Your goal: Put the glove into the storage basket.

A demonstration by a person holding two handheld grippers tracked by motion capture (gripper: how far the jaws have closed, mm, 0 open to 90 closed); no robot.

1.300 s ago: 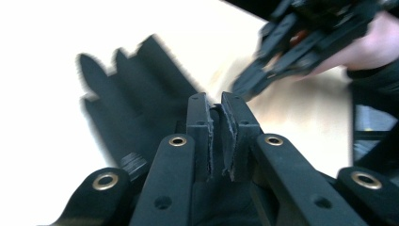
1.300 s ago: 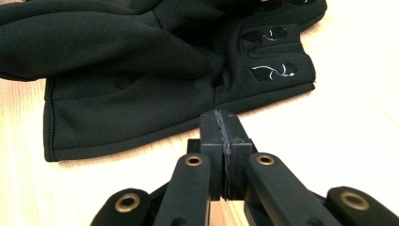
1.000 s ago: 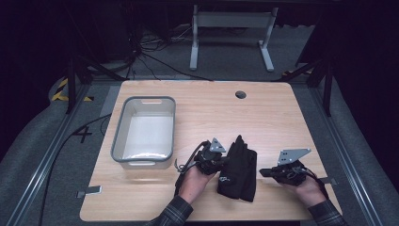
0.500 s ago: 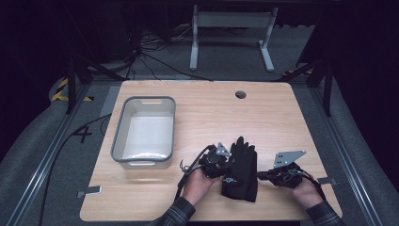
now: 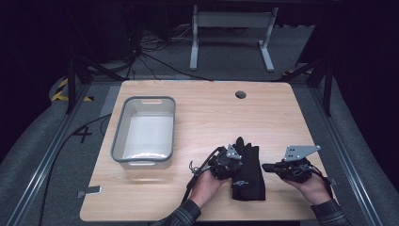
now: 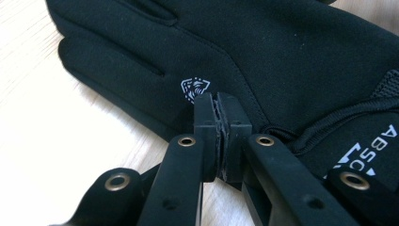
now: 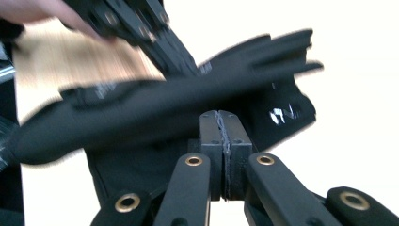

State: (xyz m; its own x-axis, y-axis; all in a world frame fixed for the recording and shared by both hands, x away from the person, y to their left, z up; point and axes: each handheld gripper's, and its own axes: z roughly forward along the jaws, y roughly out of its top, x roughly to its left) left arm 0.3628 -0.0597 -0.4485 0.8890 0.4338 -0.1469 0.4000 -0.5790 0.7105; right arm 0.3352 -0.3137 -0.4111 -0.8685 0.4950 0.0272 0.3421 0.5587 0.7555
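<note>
The wooden worktop [image 5: 207, 113] spans the middle of the high view, with a grey bin [image 5: 144, 131] at its centre left and a black glove [image 5: 248, 169] lying flat at lower centre, fingers pointing toward the top of the frame. The left tool [image 5: 234, 163] sits at the glove's left edge and the right tool [image 5: 266, 166] just off its right edge, each held in a hand coming in from the bottom. In the left gripper view the left tool's jaws are pressed together with their tips over the glove [image 6: 263, 61] beside its small white crest, pinching nothing; in the right gripper view the right tool's jaws are likewise pressed together, empty, in front of the glove [image 7: 155, 113].
</note>
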